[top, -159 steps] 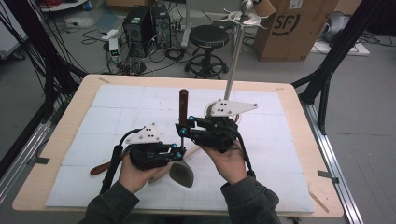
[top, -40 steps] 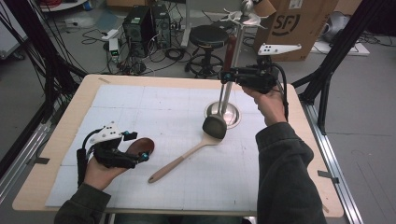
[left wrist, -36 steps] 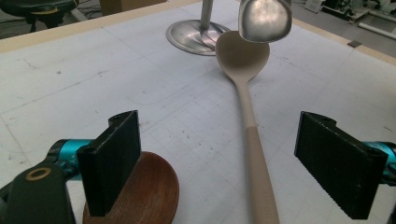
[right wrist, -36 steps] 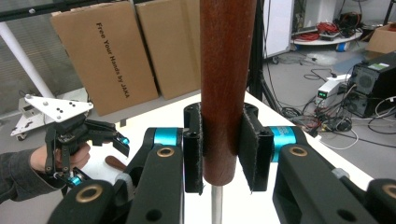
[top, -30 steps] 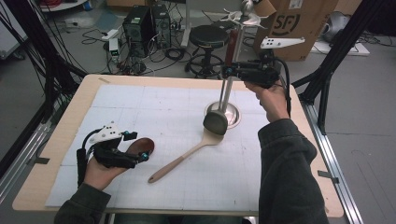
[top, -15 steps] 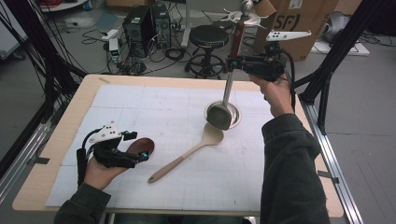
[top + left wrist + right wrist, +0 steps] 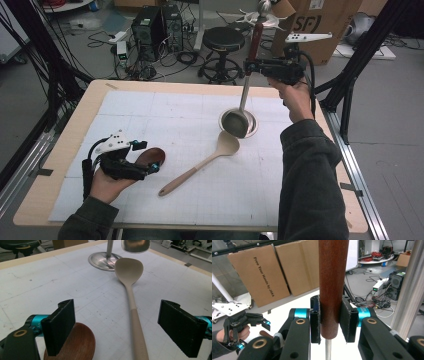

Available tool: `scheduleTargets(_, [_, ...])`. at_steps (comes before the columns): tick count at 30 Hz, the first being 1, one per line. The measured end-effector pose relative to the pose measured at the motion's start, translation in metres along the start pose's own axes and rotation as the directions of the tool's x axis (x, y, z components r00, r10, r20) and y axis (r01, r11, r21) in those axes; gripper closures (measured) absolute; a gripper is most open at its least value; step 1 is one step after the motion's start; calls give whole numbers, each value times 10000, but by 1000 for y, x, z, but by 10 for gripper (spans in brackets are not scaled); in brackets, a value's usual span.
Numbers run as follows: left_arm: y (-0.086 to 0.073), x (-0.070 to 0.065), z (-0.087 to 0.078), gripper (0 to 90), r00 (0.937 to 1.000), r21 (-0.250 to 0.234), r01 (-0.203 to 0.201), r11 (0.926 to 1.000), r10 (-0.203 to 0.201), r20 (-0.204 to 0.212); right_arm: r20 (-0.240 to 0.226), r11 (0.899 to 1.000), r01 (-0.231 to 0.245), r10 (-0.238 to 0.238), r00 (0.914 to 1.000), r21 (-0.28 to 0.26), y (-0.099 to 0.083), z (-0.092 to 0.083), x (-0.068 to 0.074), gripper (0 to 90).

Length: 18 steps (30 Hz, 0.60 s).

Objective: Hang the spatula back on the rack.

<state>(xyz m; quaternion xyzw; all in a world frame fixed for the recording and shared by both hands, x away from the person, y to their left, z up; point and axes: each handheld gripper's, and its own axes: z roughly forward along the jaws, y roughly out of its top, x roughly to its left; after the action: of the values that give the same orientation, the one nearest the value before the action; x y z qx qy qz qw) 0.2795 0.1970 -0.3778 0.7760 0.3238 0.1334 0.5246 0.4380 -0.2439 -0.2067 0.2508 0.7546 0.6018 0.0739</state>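
Our right tool [image 7: 330, 322] clenches the ladle [image 7: 237, 123] by its dark wooden handle, bowl hanging just above the stand [image 7: 254, 125] base; hanging it on the stand's top hooks seems next. Our left tool [image 7: 125, 325] rests released beside a brown spoon [image 7: 77, 345]; a beige spoon [image 7: 200, 164] lies between on the table [image 7: 70, 135].

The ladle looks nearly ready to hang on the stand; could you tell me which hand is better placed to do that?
The right. The right gripper is clamped on the ladle by its wooden handle, raised beside the stand. The left gripper rests open, low on the table.
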Motion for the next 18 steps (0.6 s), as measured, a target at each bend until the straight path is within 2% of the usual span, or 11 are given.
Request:
scheduleTargets(8, [0,0,0,152,10000,12,-36,10000,36,14,122,10000,11,-10,9999,-9,2,4,-3,734])
scheduleTargets(18, [0,0,0,152,10000,25,-49,10000,48,36,527,9999,-84,90,9986,-110,2,9,-5,728])
